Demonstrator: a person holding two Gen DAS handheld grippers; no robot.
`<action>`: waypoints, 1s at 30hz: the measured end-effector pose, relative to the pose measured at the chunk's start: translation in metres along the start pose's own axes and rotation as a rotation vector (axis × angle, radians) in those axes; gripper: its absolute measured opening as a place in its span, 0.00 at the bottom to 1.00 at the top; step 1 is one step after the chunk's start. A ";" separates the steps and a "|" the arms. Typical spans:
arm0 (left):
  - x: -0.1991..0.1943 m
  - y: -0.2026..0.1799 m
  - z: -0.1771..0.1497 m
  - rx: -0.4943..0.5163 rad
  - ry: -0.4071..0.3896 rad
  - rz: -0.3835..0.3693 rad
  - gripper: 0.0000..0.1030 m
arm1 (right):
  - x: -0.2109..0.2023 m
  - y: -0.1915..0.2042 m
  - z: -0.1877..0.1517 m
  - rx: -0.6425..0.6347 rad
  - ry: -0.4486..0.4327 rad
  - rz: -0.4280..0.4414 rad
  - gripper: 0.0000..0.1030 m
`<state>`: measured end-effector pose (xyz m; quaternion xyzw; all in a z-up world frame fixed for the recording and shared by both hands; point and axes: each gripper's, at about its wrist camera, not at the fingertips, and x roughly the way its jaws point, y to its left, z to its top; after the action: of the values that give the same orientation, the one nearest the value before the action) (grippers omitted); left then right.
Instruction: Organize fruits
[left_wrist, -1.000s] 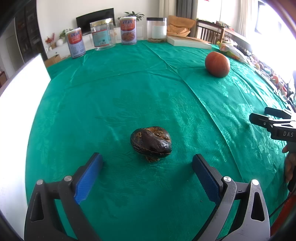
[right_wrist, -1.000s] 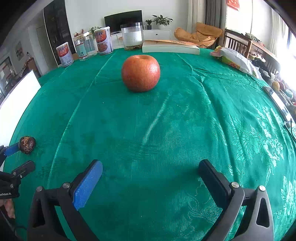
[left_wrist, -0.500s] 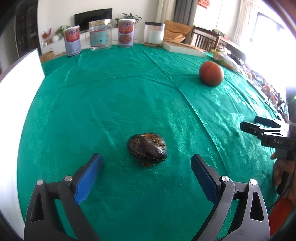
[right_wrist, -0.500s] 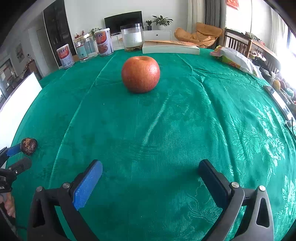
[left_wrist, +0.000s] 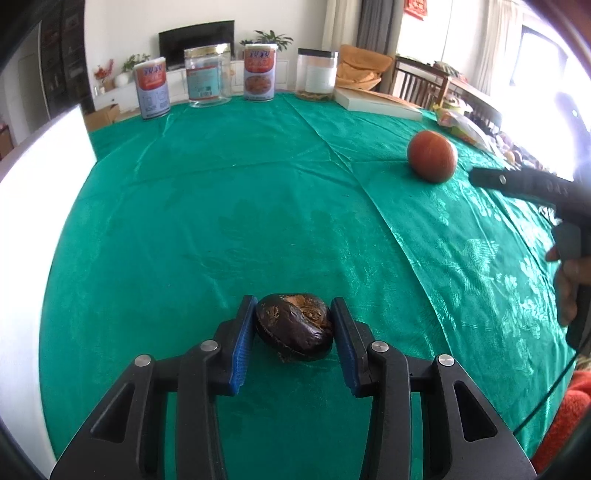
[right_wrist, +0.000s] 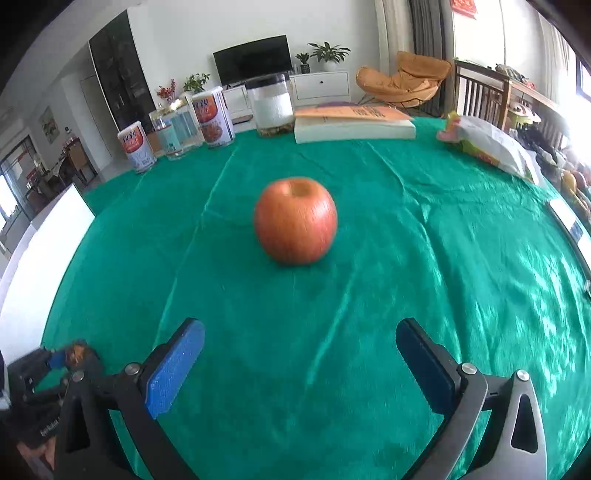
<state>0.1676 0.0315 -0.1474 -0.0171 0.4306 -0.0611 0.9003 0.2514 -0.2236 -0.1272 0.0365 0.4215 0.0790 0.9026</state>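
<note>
The left gripper (left_wrist: 293, 328) has just closed its jaws onto the dark shrivelled fruit (left_wrist: 293, 326). The right gripper (right_wrist: 299, 363), jaws spread, faces the apple (right_wrist: 295, 220), straight ahead and well apart on the bench (right_wrist: 406, 258).

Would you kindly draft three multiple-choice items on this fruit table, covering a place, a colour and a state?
1. Where is the dark wrinkled fruit?
A. between the left claw's pads
B. beside the apple
C. by the cans

2. What colour is the tablecloth?
A. white
B. green
C. orange

3. How does the right claw stand?
A. shut on the apple
B. shut and empty
C. open and empty

Answers:
1 A, the left claw has just closed and its blue pads press both sides of it.
2 B, green cloth covers the table.
3 C, the apple lies well ahead of its spread pads.
</note>
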 end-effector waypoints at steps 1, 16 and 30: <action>-0.001 0.003 0.001 -0.014 0.008 -0.003 0.40 | 0.010 0.003 0.014 -0.007 0.019 -0.013 1.00; -0.072 0.026 -0.002 -0.130 0.016 -0.152 0.40 | 0.021 0.014 0.019 0.108 0.187 0.181 0.65; -0.272 0.209 0.021 -0.403 -0.195 -0.068 0.40 | -0.083 0.333 0.027 -0.312 0.195 0.712 0.65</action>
<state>0.0344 0.2728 0.0587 -0.2168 0.3441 -0.0020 0.9135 0.1826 0.0899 -0.0027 0.0351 0.4494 0.4529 0.7692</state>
